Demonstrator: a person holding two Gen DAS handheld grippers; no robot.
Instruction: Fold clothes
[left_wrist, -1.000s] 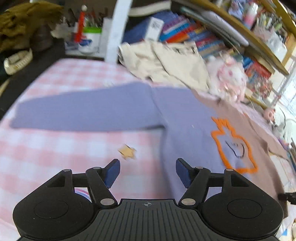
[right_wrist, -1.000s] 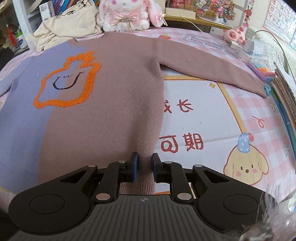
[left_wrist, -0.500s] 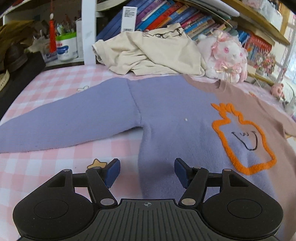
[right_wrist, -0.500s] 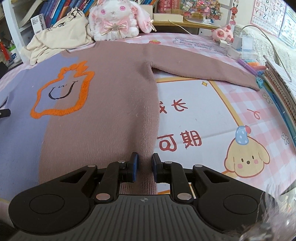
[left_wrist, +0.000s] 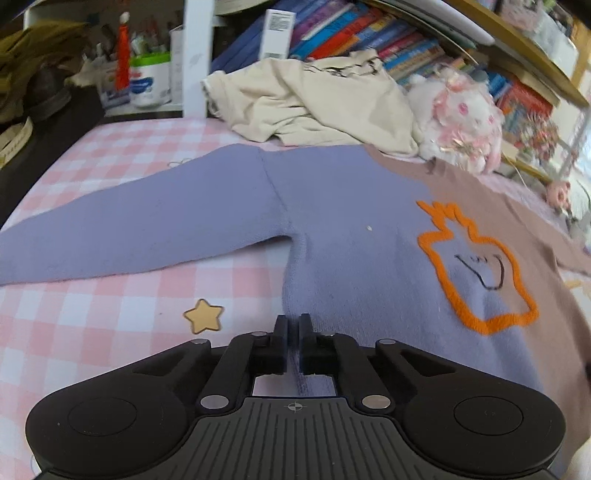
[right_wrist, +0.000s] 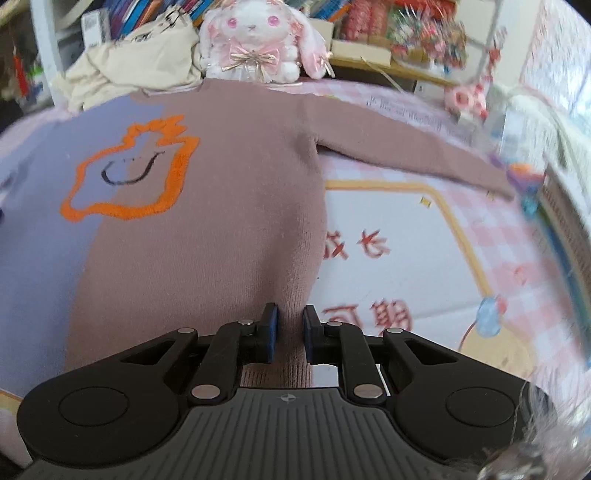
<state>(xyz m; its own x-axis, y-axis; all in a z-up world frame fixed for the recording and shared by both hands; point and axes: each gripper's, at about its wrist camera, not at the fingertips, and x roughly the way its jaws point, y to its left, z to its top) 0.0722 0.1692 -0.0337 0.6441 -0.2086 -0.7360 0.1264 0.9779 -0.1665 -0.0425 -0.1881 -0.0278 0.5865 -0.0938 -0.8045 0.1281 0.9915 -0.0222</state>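
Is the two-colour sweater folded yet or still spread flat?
Spread flat: the sweater lies open on the table, both sleeves stretched outward, nothing doubled over.

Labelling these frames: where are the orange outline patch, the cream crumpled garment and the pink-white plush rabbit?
orange outline patch (right_wrist: 127, 173), right wrist view, middle
cream crumpled garment (left_wrist: 314, 99), left wrist view, middle folds
pink-white plush rabbit (right_wrist: 255, 40), right wrist view, chest

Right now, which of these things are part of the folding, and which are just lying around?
In the job: sweater; left gripper and right gripper, both clamped on its hem.

Lying about: cream garment, plush bunny, books, checked cloth.
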